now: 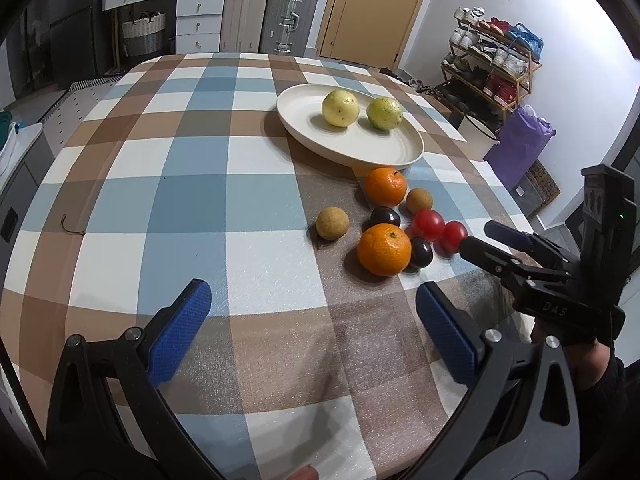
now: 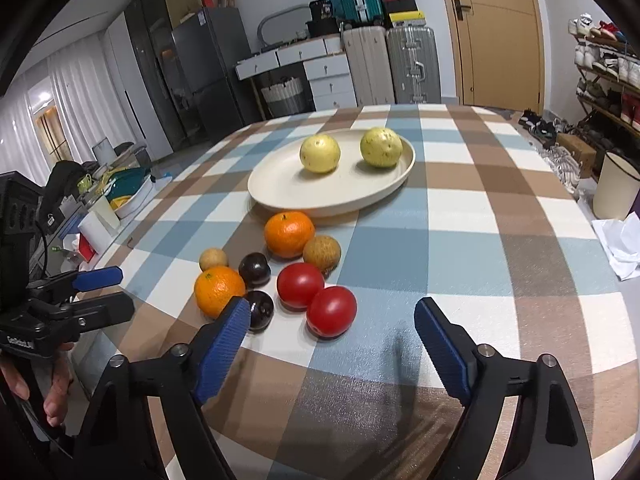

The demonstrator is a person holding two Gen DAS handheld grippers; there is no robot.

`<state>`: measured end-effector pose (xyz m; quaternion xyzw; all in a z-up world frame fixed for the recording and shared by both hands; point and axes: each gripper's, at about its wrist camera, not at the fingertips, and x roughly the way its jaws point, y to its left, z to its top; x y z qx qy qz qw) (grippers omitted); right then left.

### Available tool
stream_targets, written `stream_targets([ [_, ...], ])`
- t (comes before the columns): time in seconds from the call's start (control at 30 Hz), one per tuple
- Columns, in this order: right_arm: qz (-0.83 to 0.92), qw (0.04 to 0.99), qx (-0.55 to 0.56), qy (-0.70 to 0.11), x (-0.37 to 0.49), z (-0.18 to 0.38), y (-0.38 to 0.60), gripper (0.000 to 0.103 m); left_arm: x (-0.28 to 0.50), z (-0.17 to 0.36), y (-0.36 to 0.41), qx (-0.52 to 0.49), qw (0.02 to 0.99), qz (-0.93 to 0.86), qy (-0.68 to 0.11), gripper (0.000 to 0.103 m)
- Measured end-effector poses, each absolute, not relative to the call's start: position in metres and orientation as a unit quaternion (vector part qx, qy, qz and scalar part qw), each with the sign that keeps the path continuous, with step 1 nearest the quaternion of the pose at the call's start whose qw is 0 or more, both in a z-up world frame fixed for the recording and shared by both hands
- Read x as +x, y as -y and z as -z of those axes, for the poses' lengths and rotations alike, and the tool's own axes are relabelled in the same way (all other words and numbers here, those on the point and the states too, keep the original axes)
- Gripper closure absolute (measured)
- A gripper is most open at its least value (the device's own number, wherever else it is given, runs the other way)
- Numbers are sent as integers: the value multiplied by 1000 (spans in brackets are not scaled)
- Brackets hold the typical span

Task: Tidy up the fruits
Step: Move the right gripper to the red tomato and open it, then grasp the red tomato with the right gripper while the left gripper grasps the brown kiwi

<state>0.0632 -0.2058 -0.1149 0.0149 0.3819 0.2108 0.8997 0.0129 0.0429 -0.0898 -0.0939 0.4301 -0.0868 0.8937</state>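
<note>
A cream plate on the checked table holds two yellow-green guavas. In front of it lie two oranges, two red tomatoes, two dark plums and two brown round fruits. My left gripper is open and empty, left of the pile. My right gripper is open and empty, just in front of the near tomato.
The table's right edge is near. Beyond it stand a shoe rack, a white bin and a purple bag. Suitcases and drawers stand at the far wall.
</note>
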Motion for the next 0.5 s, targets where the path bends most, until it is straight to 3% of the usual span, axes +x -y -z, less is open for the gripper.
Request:
stream_targets([
  [0.2, -214, 888, 15, -407, 72, 122, 202, 28, 12, 93, -47, -99, 893, 84, -432, 1],
  [0.5, -214, 879, 3, -426, 78, 130, 197, 57, 13, 95, -58, -106, 893, 72, -431, 1],
])
